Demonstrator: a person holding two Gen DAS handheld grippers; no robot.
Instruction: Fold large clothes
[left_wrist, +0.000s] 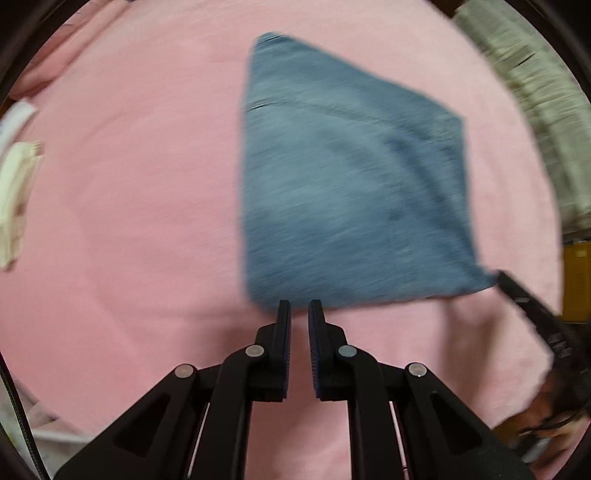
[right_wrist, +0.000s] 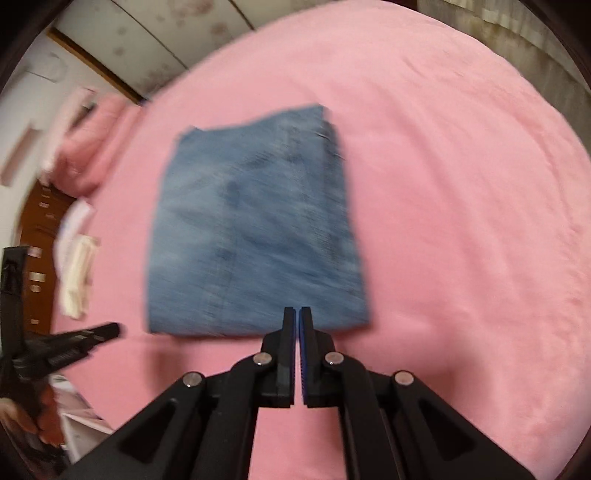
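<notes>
Left wrist view: folded jeans (left_wrist: 347, 177) lie flat on the pink bed (left_wrist: 129, 184), well in from its edges. Left tool (left_wrist: 299, 306) hangs just off the jeans' near edge, jaws nearly together, nothing between them. Right tool (left_wrist: 524, 295) reaches to the jeans' near right corner; contact unclear, blurred.

Right wrist view: jeans (right_wrist: 255, 221) form 1 compact stack. Right tool (right_wrist: 298, 312) is closed and empty at the jeans' near edge. Left tool (right_wrist: 99, 332) sits off the near left corner.

Risk: a tool tip snagging the top layer could drag the fold open.
</notes>
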